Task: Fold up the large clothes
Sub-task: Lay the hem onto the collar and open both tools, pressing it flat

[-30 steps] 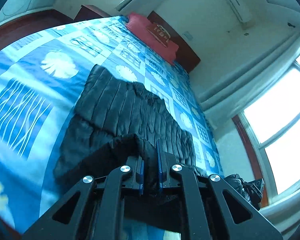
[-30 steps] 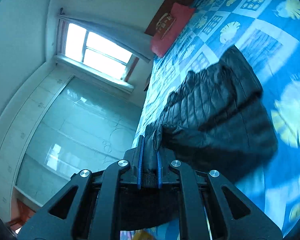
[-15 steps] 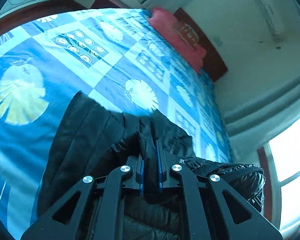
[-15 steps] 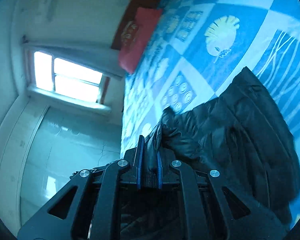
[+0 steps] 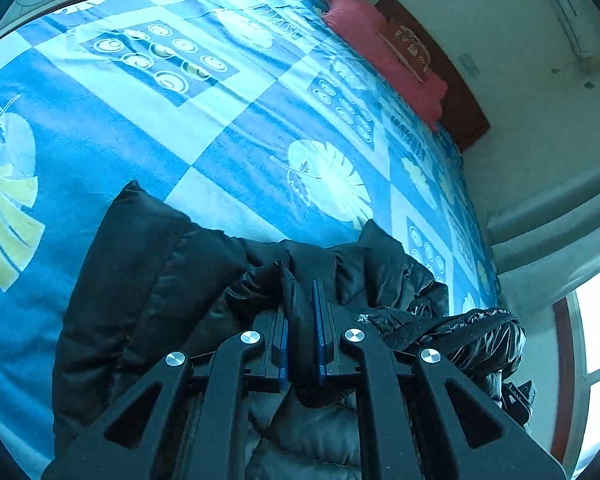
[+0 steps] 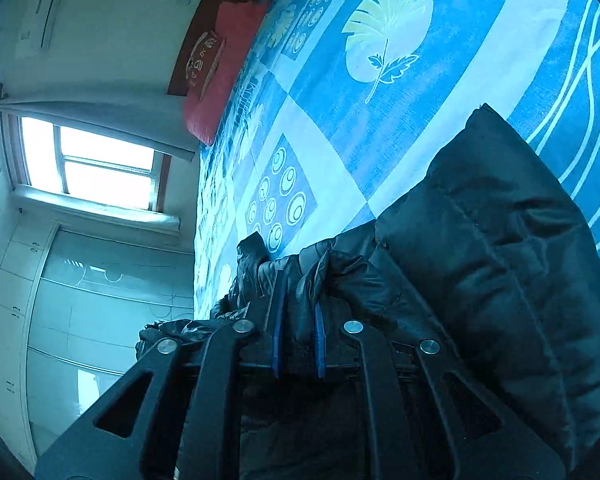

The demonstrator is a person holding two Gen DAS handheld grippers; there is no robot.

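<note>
A black quilted puffer jacket [image 5: 140,264] lies on a blue patterned bed [image 5: 220,120]. In the left wrist view my left gripper [image 5: 300,292] is shut on a bunched fold of the jacket's edge, low over the rest of the garment. The right wrist view shows the same jacket [image 6: 500,240], with its padded bulk to the right of the fingers. My right gripper [image 6: 298,300] has shiny black fabric between its blue pads; its jaws are opening slightly, and the pads still press on the fabric. The jacket under both grippers is hidden.
A red pillow [image 5: 384,52] lies at the bed's far end against a dark wooden headboard [image 5: 460,108]. A bright window [image 6: 100,168] and pale wardrobe doors [image 6: 80,320] stand beyond the bed's side. Bare bedspread [image 6: 380,120] stretches ahead of the jacket.
Both grippers have carried the held jacket edge forward and down over the lying part. Much less of the jacket now shows ahead of the fingers, and the bedspread is closer.
</note>
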